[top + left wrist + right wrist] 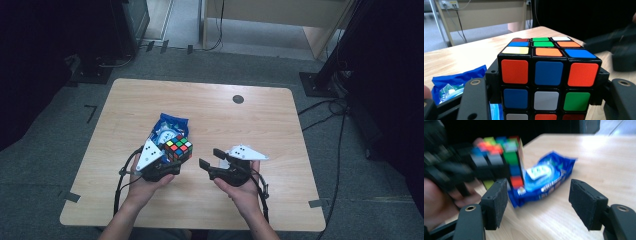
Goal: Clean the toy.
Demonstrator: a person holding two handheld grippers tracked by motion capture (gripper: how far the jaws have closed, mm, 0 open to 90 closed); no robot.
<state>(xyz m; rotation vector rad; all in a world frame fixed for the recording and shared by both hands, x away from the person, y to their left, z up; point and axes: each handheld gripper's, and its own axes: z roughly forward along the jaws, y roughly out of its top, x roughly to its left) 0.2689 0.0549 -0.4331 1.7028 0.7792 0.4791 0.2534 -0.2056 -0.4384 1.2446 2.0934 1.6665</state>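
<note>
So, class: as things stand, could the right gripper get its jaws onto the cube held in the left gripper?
Probably yes. The right gripper is open with nothing between its jaws and points across bare table at the cube. The left gripper already clamps two of the cube's sides, so only the free faces are reachable.

My left gripper [176,159] is sitting at the near left of the rectangular light wooden table [260,120], and the multicoloured twisty puzzle cube [178,148] is sitting between its jaws. The crinkled blue plastic snack packet [169,128] is lying flat on the table just behind and left of the cube. My right gripper [211,157] is hovering to the cube's right, apart from it, its jaws pointing leftward at the cube. The small round dark disc [238,99] is lying far back, right of centre.
</note>
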